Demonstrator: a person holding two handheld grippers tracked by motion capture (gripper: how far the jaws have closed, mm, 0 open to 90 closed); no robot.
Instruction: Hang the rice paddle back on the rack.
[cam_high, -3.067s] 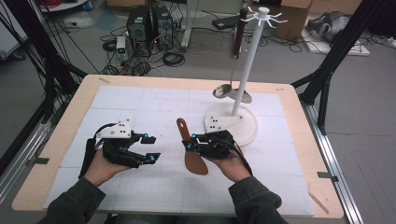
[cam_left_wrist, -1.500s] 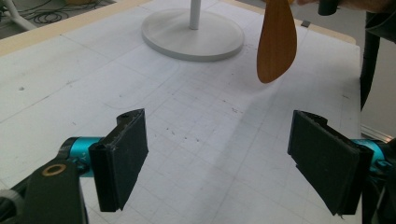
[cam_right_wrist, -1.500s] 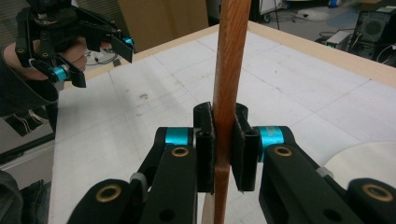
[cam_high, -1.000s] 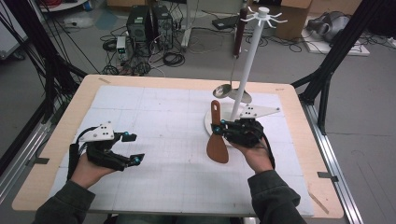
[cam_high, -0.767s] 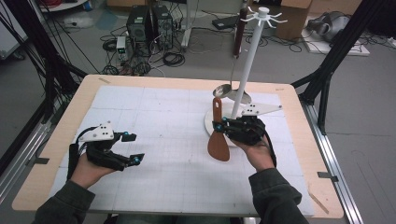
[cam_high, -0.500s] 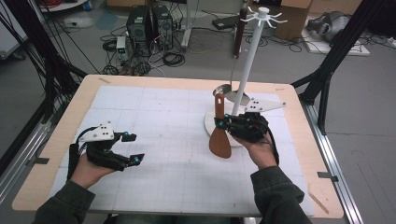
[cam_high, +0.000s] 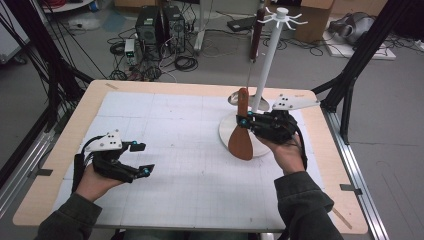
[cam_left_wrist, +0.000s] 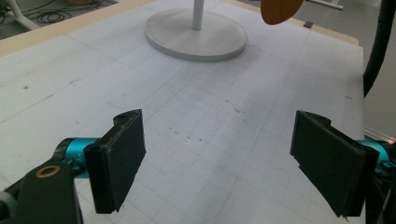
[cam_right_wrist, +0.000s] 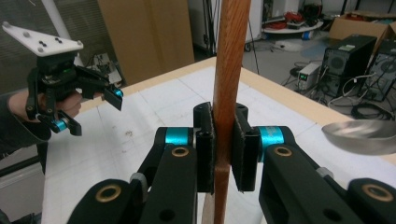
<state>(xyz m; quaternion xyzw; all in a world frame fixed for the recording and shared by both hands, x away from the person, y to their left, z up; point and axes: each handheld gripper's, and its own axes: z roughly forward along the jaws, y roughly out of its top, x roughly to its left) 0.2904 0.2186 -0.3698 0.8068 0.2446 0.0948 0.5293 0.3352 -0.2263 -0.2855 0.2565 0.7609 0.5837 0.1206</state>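
Cables, computer towers and cardboard boxes crowd the floor beyond a wooden tabletop covered by a white gridded mat. Toward the far right of the mat stands a white rack with a round base, a tall pole and short hooks at its top; a dark utensil hangs from one hook, and a metal ladle bowl shows just beside the pole.

At the right side, the right gripper is pinched on the handle of a wooden spatula. The spatula is held upright, handle up and broad blade down, with the blade over the near-left edge of the rack's base. In the right gripper view the handle runs vertically between the two pressed-in jaws.

Near the front left of the mat, the left gripper is held in the person's hand, its jaws spread wide with nothing between them, well apart from the rack. In the left gripper view the bare mat lies between the pads.
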